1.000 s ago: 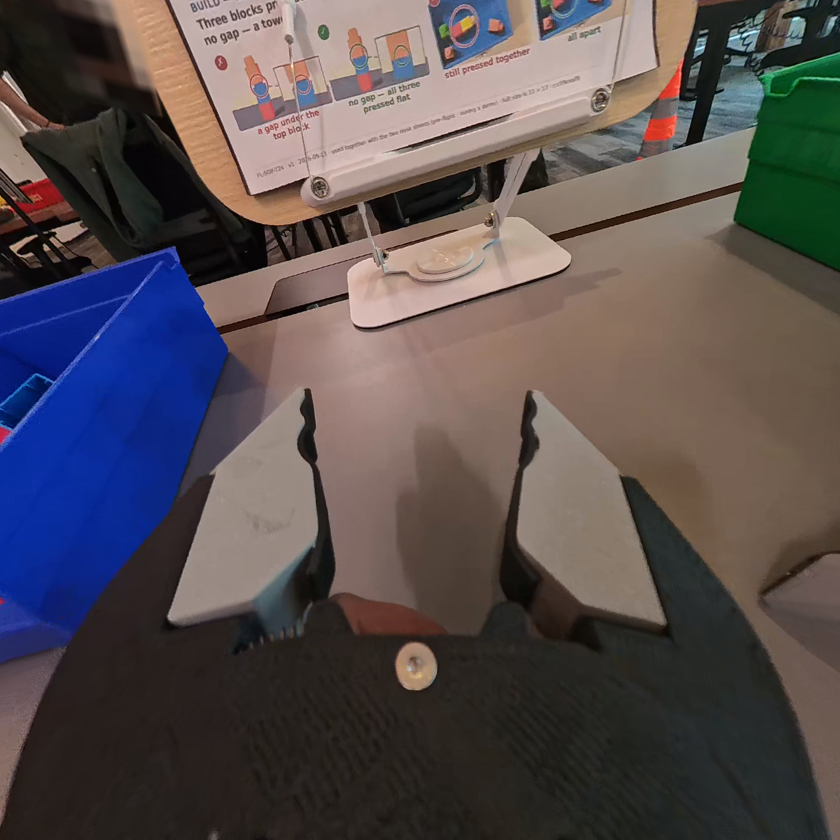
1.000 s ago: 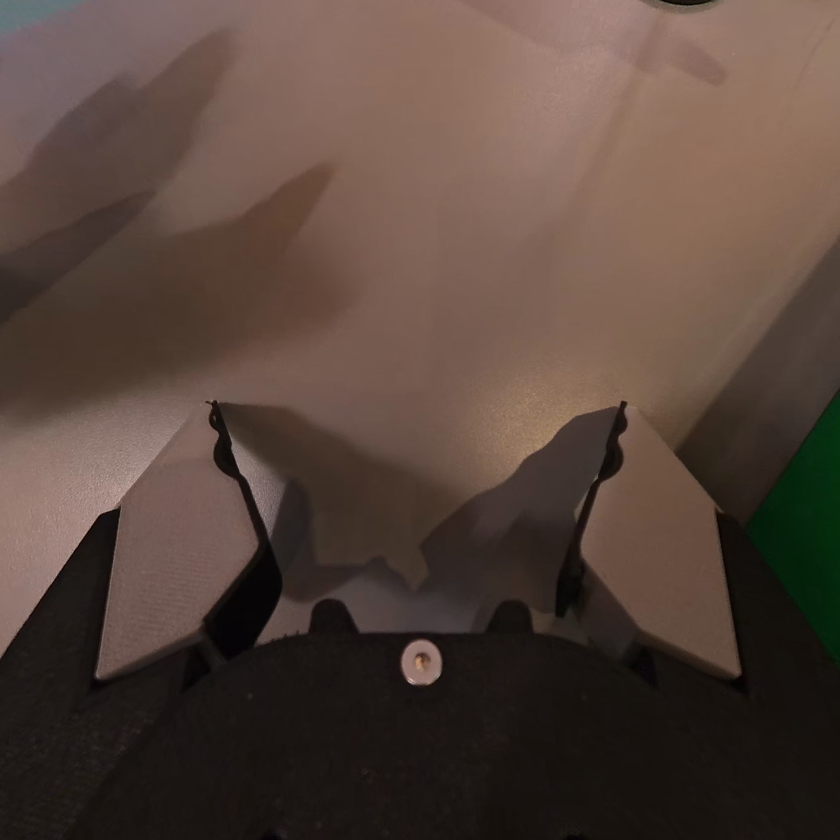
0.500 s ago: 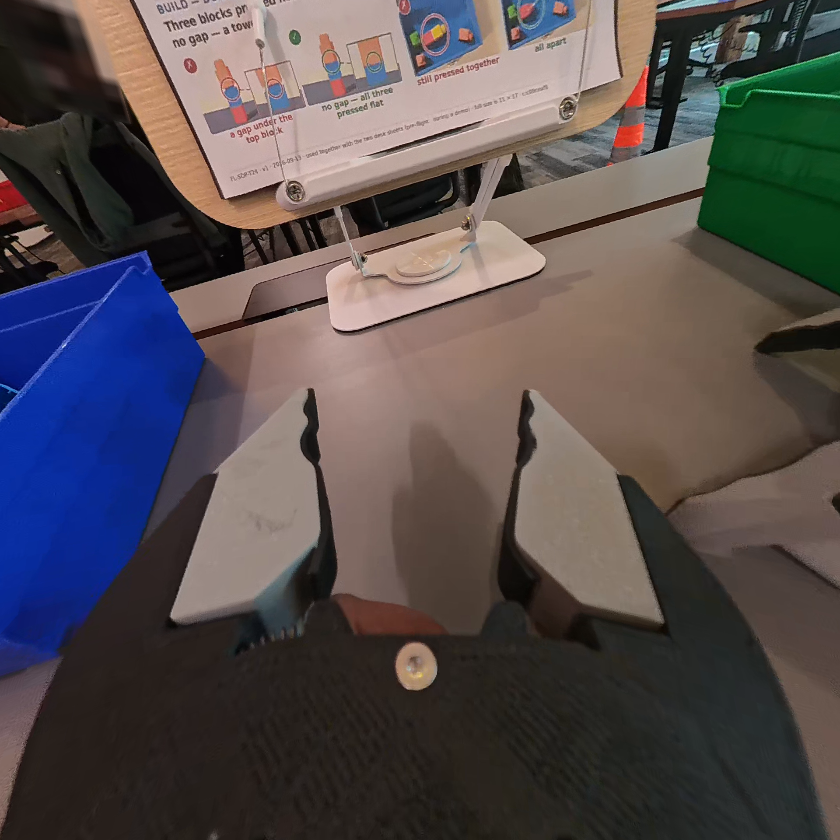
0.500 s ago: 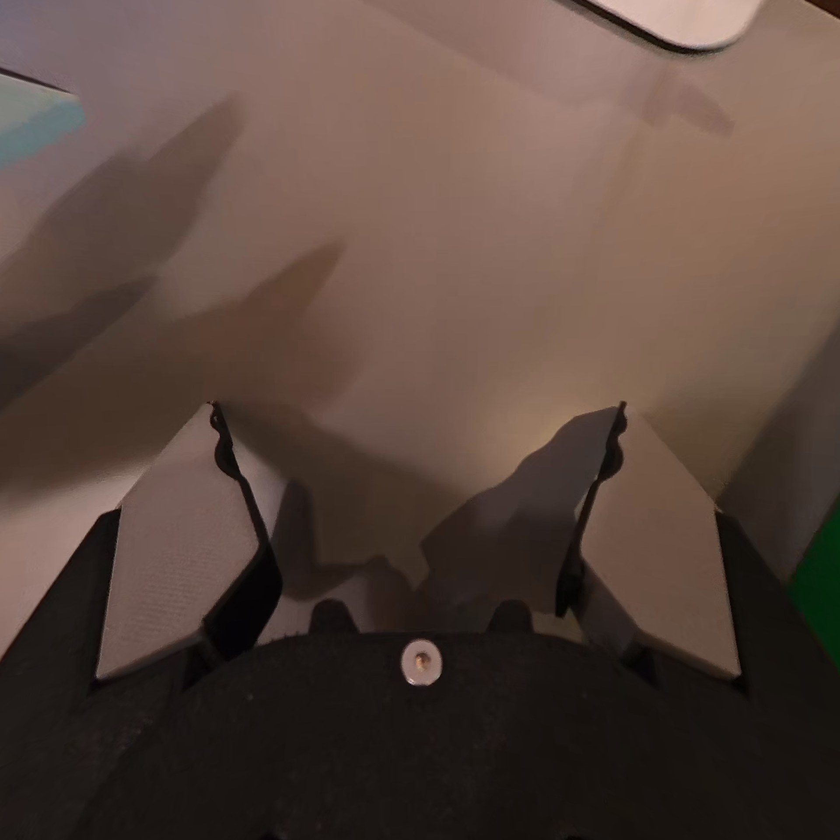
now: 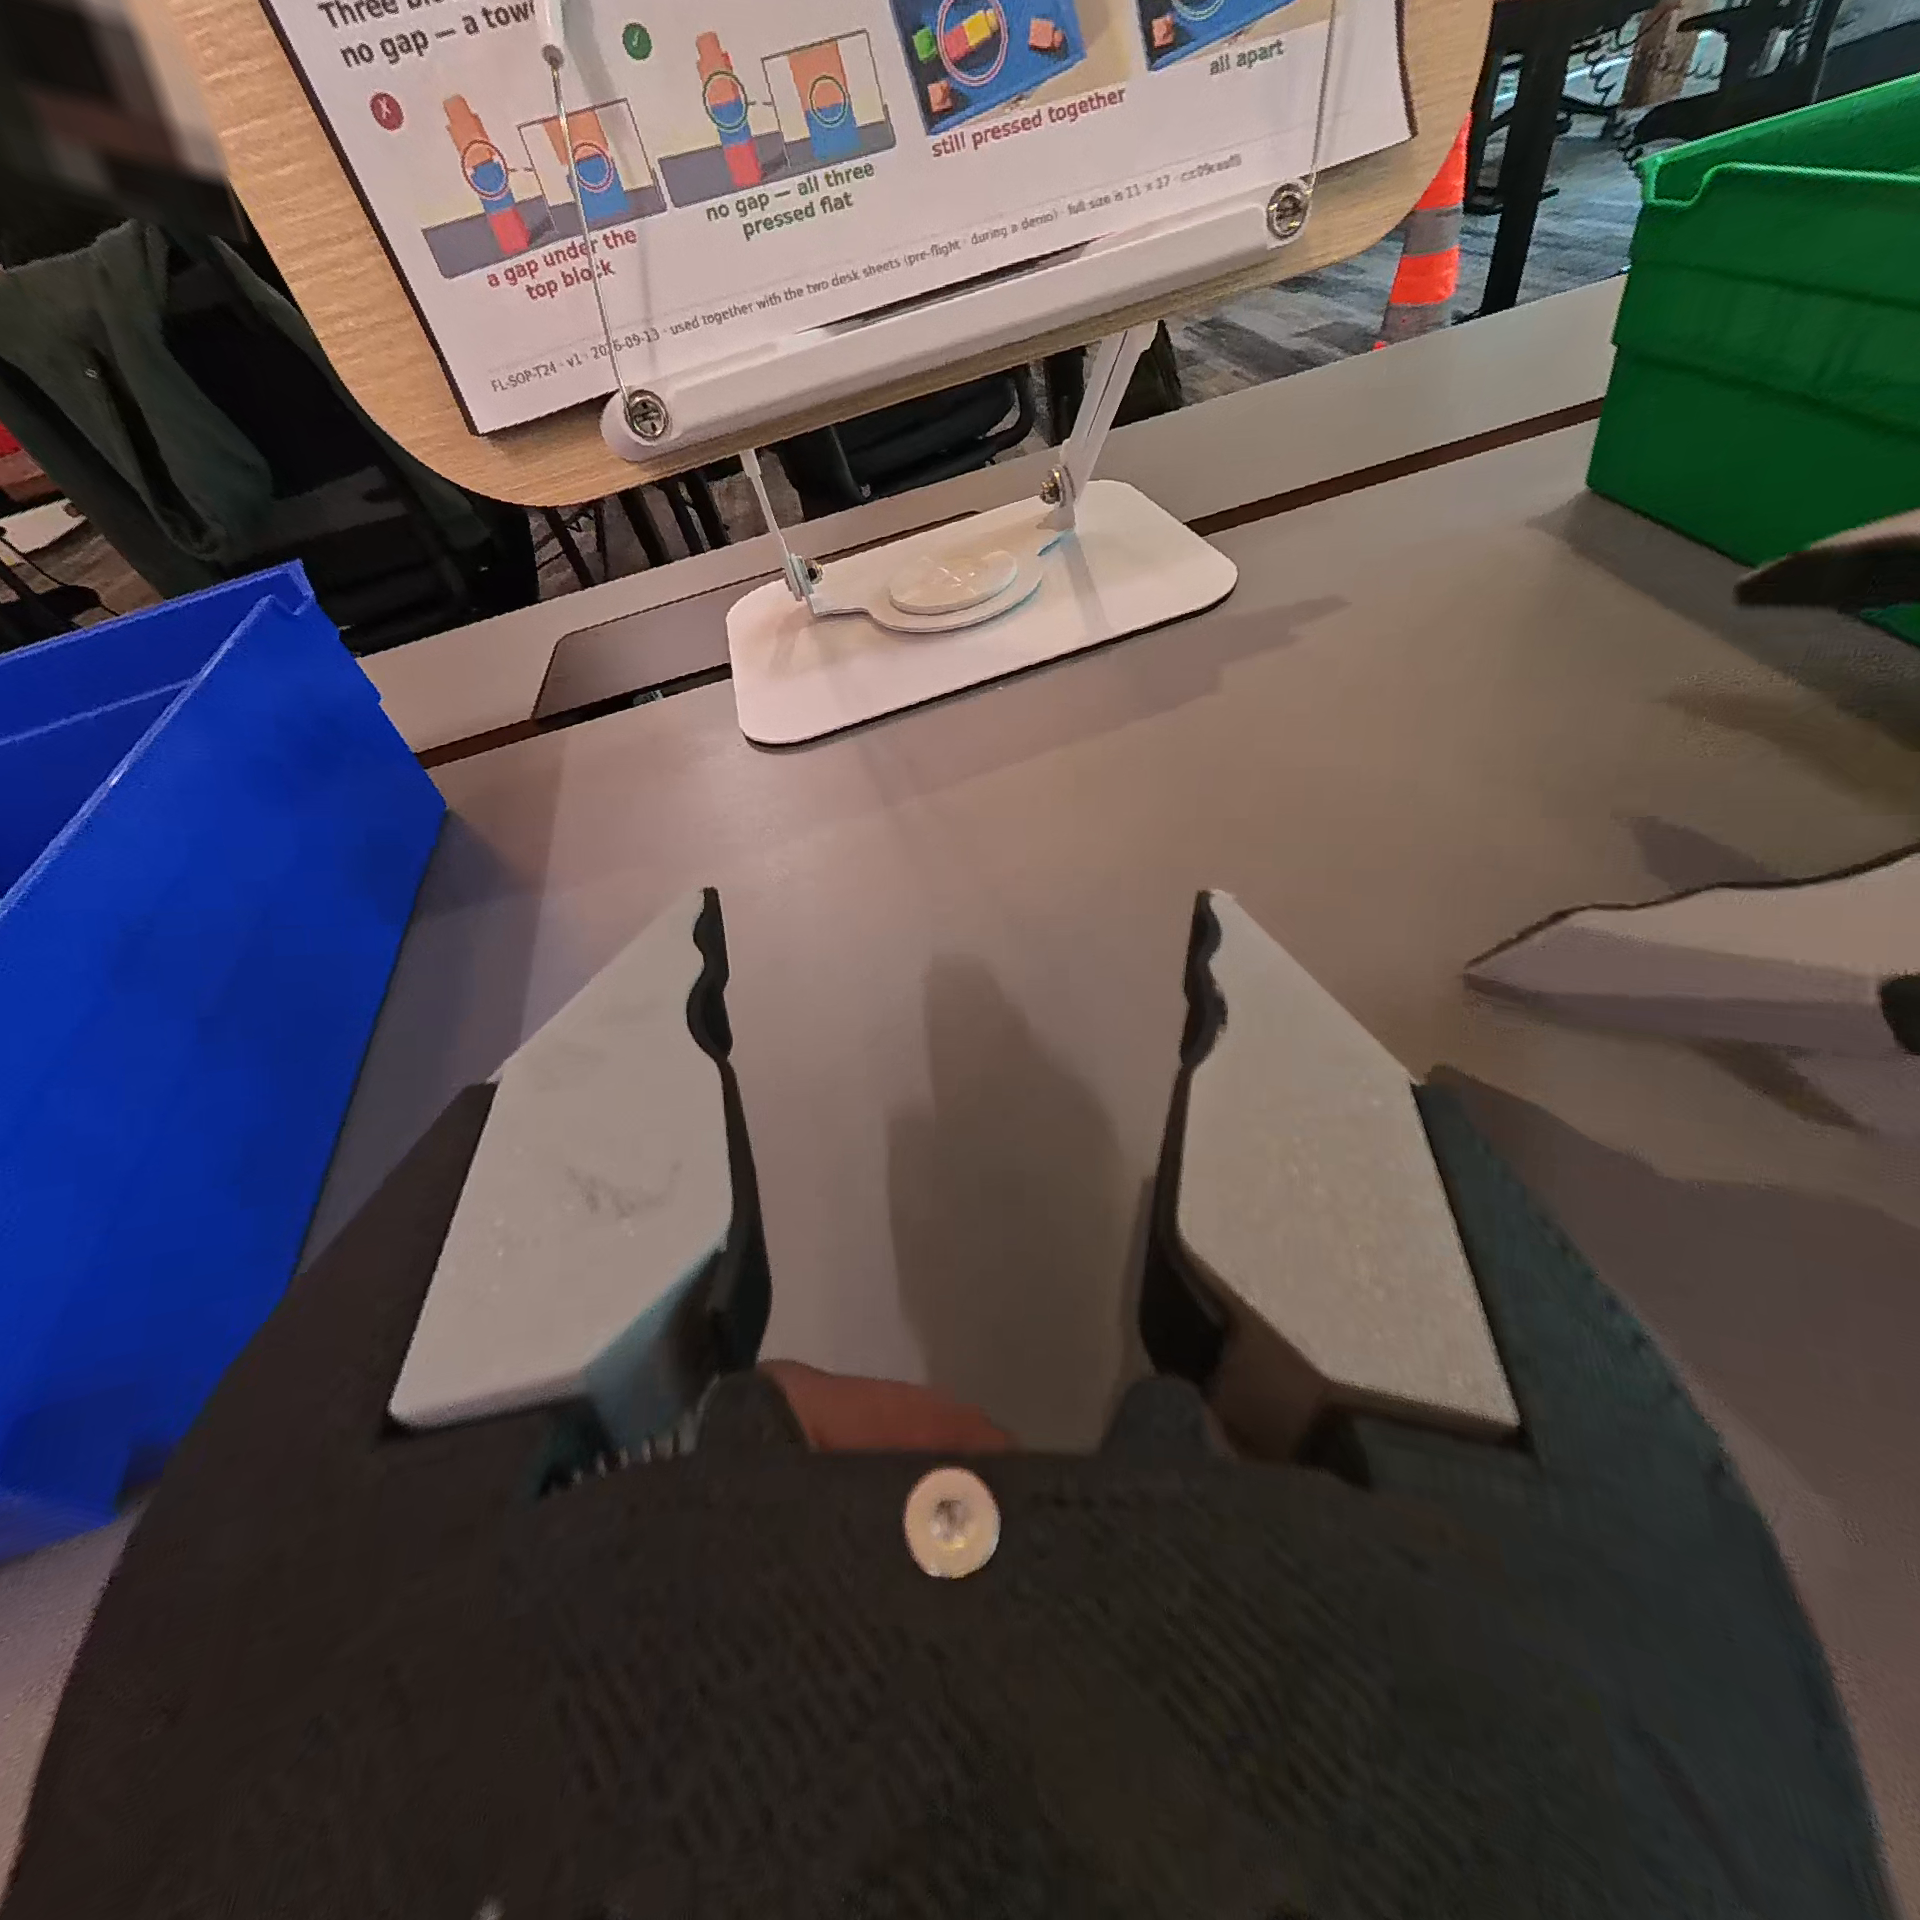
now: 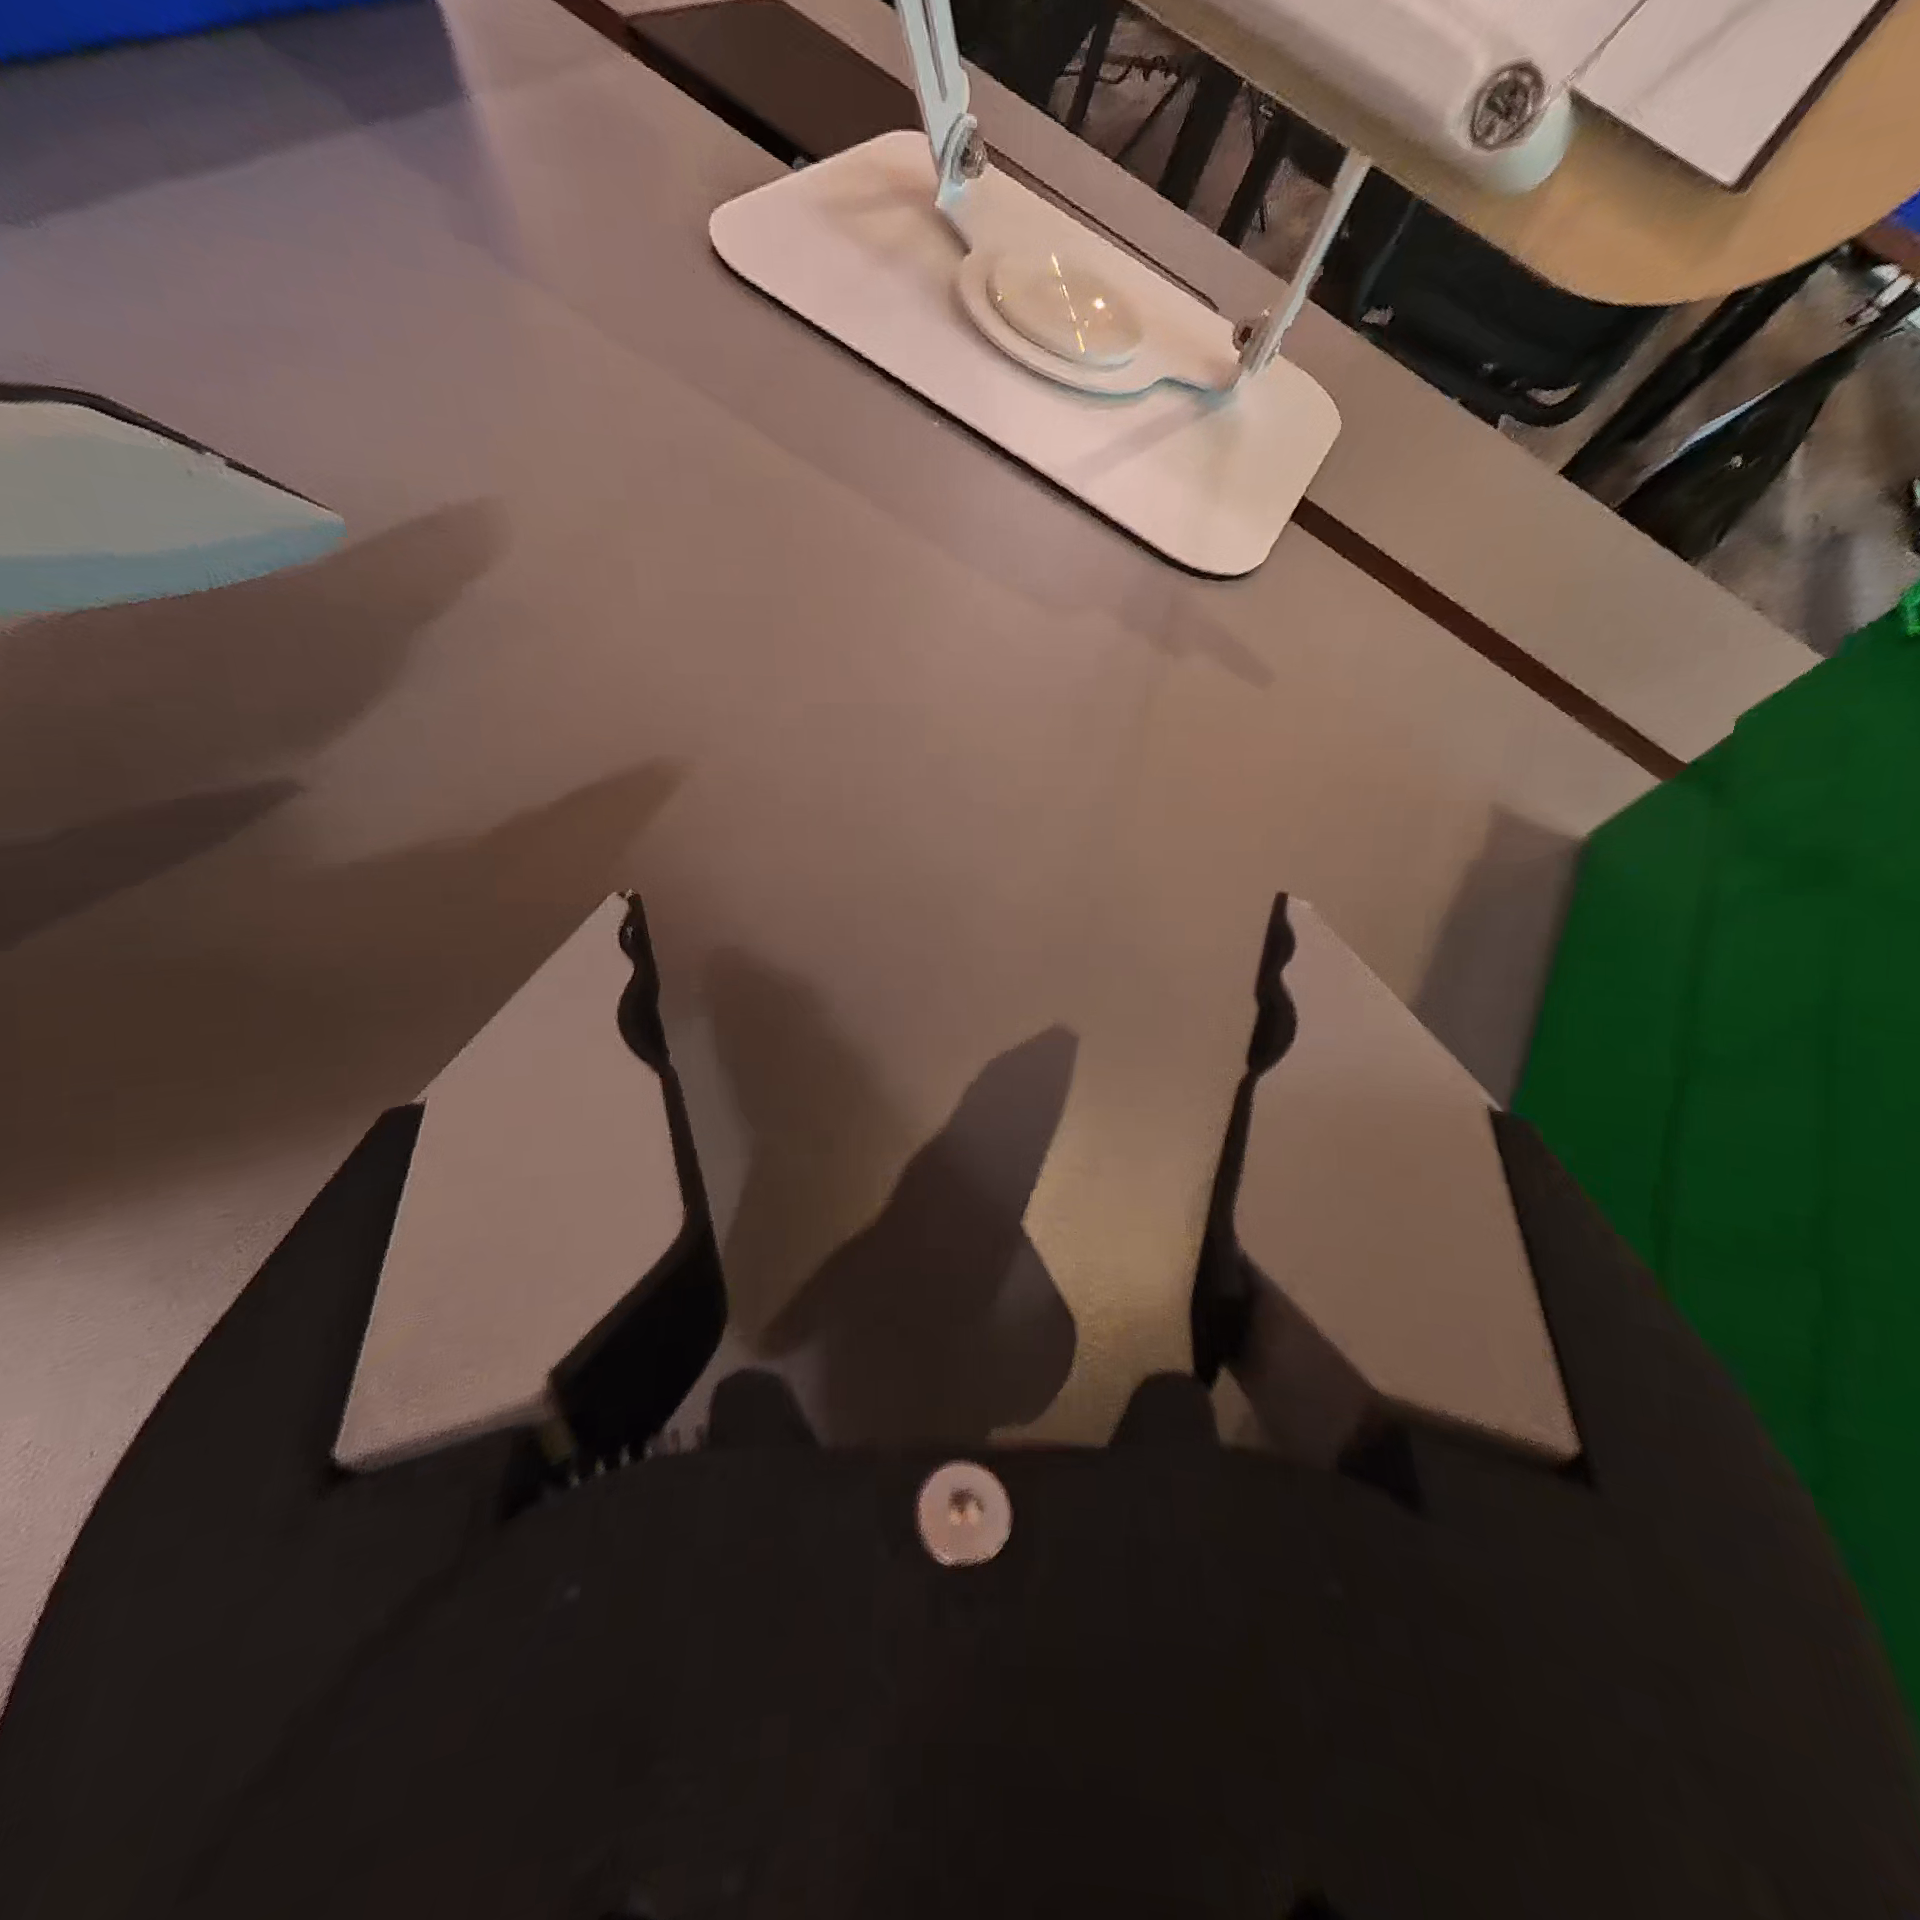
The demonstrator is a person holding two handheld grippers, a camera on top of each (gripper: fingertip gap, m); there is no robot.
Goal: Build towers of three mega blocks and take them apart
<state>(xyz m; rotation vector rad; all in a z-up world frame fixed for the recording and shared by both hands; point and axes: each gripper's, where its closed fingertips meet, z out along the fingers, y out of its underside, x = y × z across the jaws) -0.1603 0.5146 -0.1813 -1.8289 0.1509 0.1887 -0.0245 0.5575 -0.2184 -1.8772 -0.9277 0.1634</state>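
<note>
Grey tabletop (image 5: 1039, 831) stretches bare around the white document stand (image 5: 987, 613), which I take as my landmark; its wooden board carries a printed instruction sheet (image 5: 831, 156). To the stand's left sits a blue bin (image 5: 187, 883), to its right a green bin (image 5: 1766, 343). Nearer to me than the stand, the left gripper (image 5: 954, 904) hangs over the table with its jaws spread and nothing between them, only bare surface. The right gripper (image 6: 954, 904), nearer the green bin side of the stand, is likewise released, its fingers apart over the bare table with no block in them. Not one mega block shows anywhere at this moment: none stands in front of the stand, and whatever the bins hold is hidden from here. I judge the work to be at a pause between towers or at its very start: no tower is standing, no block is in hand, and fetching blocks, most likely from a bin, seems the step ahead.
</note>
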